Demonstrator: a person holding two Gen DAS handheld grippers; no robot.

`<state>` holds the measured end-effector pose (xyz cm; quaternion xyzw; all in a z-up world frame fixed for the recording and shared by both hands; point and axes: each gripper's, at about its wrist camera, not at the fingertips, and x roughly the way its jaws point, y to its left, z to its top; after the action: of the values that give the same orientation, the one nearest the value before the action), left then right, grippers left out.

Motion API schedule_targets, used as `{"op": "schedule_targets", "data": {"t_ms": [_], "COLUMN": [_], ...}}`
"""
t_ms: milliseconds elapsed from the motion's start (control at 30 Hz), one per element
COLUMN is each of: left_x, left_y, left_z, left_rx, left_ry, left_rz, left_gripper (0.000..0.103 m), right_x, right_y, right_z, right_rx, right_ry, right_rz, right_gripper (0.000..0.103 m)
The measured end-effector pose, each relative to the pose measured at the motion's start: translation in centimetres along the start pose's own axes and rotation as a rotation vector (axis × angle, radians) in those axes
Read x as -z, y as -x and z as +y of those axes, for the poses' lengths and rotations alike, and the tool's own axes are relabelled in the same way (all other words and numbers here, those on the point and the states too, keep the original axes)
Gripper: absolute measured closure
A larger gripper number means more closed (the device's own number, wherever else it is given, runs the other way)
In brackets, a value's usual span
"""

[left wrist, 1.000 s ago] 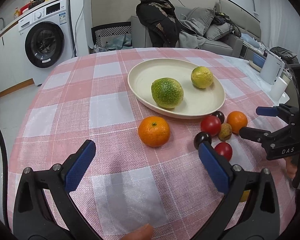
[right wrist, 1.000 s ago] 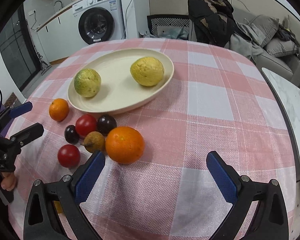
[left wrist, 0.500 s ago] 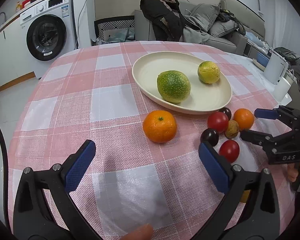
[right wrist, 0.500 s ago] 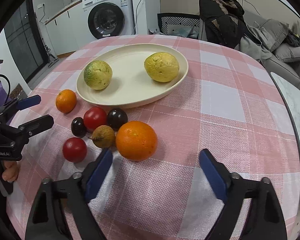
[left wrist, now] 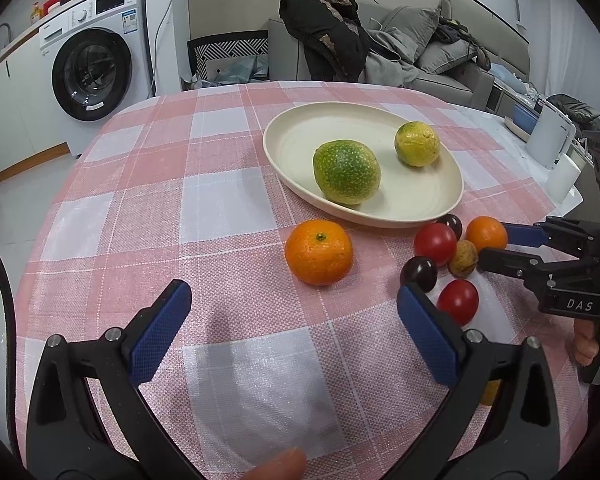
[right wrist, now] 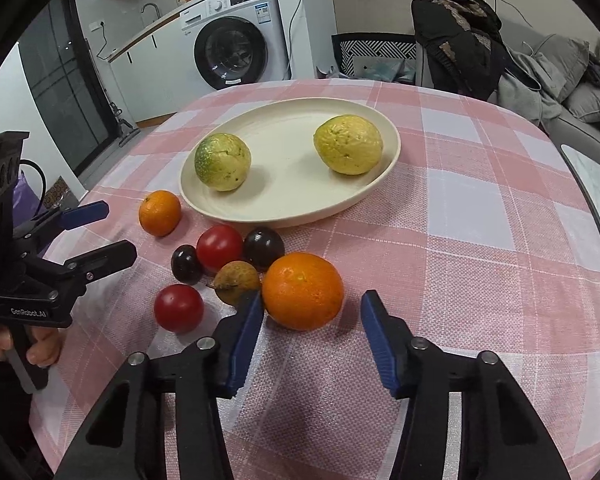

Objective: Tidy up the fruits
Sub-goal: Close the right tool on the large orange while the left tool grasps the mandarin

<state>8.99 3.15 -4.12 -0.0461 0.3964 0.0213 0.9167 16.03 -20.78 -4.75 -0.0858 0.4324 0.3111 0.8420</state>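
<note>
A round worktop [right wrist: 480, 216] under pink check cloth, washing machine [right wrist: 236, 40] and sofa [left wrist: 440, 60] behind. The left claw [right wrist: 112, 232] reads "GenRoboLAI" (perhaps), gaping wide, empty. The right claw [right wrist: 312, 312] has been closing round the orange [right wrist: 303, 290], apparently not yet touching, just beside the plate [right wrist: 292, 208].
</note>
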Motion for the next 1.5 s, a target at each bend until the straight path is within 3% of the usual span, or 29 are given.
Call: {"op": "schedule_targets", "data": {"t_ms": [67, 300, 500, 767, 1000, 1067, 1233, 1500], "left_x": [0.0, 0.1, -0.2, -1.2, -2.0, -2.0, -1.5, -1.1], "left_y": [0.0, 0.1, -0.2, -1.7, -2.8, -2.8, -2.5, -1.4], "left_z": [0.0, 0.2, 0.5, 0.9, 0.6, 0.2, -0.9, -0.9], "left_rx": [-0.003, -0.008, -0.011, 0.010, 0.069, 0.086, 0.069, 0.103], "left_ry": [0.001, 0.008, 0.028, 0.063, 0.065, 0.049, -0.009, -0.007], "left_rz": [-0.002, 0.003, 0.009, 0.051, 0.081, 0.078, 0.056, 0.021], "left_gripper": [0.001, 0.001, 0.001, 0.024, 0.054, 0.068, 0.068, 0.068], "right_x": [0.0, 0.1, 0.1, -0.1, 0.0, 0.0, 0.1, 0.0], "right_y": [0.1, 0.4, 1.6, 2.2, 2.6, 2.6, 2.6, 2.9], "right_z": [0.2, 0.1, -0.5, -0.5, -0.5, -0.5, -0.6, -0.7], "right_rx": [-0.013, 0.004, -0.034, -0.038, -0.041, -0.041, -0.039, -0.032], "right_ry": [-0.001, 0.006, -0.027, -0.027, -0.031, -0.033, -0.038, -0.048], "right_rz": [-0.005, -0.020, -0.072, -0.096, -0.104, -0.106, -0.108, -0.129], "right_gripper": [0.062, 0.064, 0.064, 0.064, 0.064, 0.064, 0.064, 0.064]}}
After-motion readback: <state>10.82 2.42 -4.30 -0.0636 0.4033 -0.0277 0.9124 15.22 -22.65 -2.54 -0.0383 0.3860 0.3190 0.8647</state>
